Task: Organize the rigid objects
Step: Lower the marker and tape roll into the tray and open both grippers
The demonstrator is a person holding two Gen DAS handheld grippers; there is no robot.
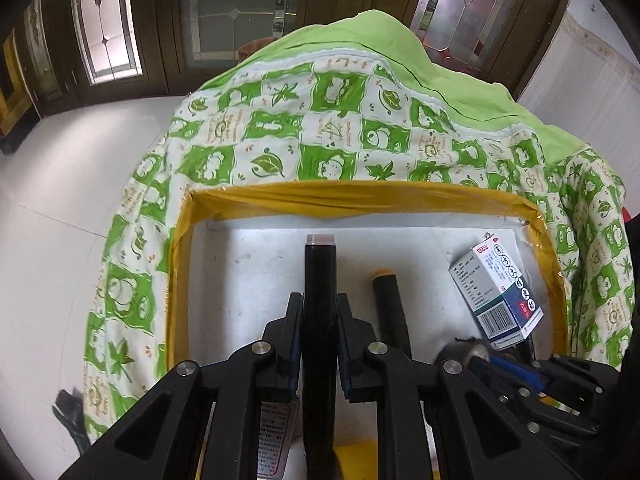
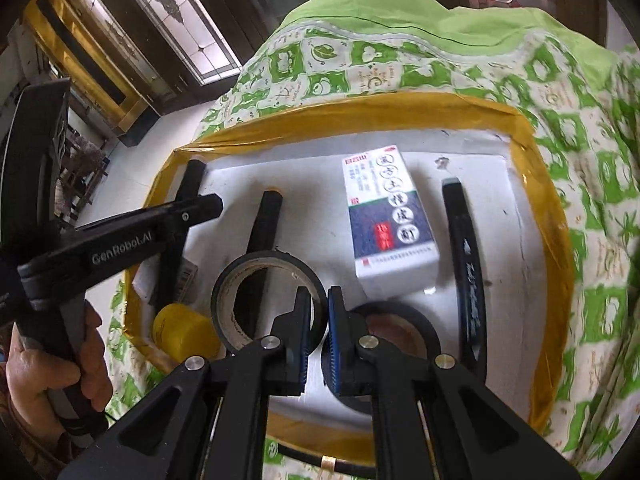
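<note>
While over tray (image 1: 180,264) — left tool (image 1: 319,320) | clamps black stick (image 1: 319,272)

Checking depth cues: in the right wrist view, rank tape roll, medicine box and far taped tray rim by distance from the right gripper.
1. Black tape roll: pinched in the right gripper jaws, just left of centre.
2. Medicine box: lying flat mid-tray, ahead and slightly right.
3. Far yellow-taped tray rim: beyond the box, against the green cloth.

Home, leaded-glass wooden doors (image 1: 236,12), quilt (image 1: 280,136)
</note>
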